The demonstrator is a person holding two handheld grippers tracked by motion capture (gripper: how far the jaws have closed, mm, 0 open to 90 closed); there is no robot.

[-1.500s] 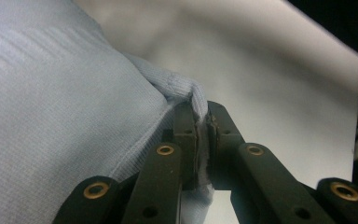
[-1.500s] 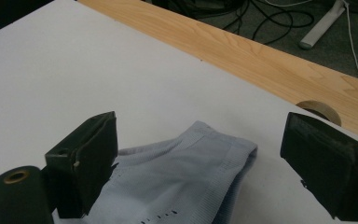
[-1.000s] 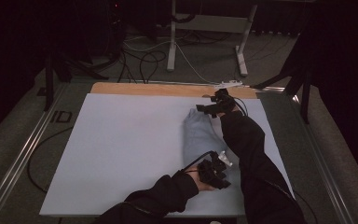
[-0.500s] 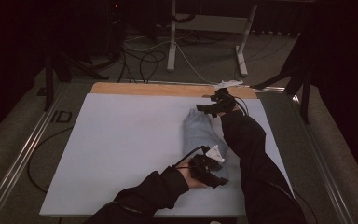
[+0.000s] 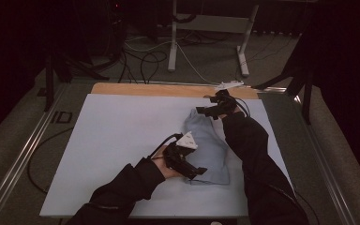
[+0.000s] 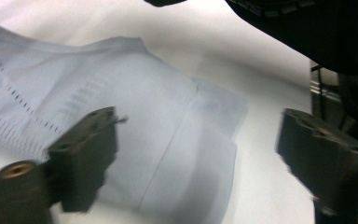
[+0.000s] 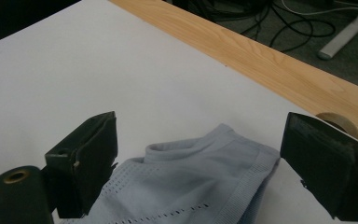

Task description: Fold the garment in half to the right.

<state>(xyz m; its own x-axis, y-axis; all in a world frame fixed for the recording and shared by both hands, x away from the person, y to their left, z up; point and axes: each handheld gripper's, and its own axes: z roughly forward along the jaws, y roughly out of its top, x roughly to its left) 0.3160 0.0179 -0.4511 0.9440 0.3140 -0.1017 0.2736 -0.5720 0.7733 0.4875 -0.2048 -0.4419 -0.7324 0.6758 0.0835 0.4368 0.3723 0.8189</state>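
A light blue garment (image 5: 205, 146) lies folded lengthwise on the white table (image 5: 112, 140), toward its right edge. The left gripper (image 5: 187, 165) hovers spread over its near end and the right gripper (image 5: 212, 110) spread over its far end. This looks like folding in hand; next, each should probably pinch an edge.

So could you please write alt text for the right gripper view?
The right gripper, jaws wide apart, hovers over the ribbed edge of a pale blue garment on a white tabletop, with a wooden strip beyond.
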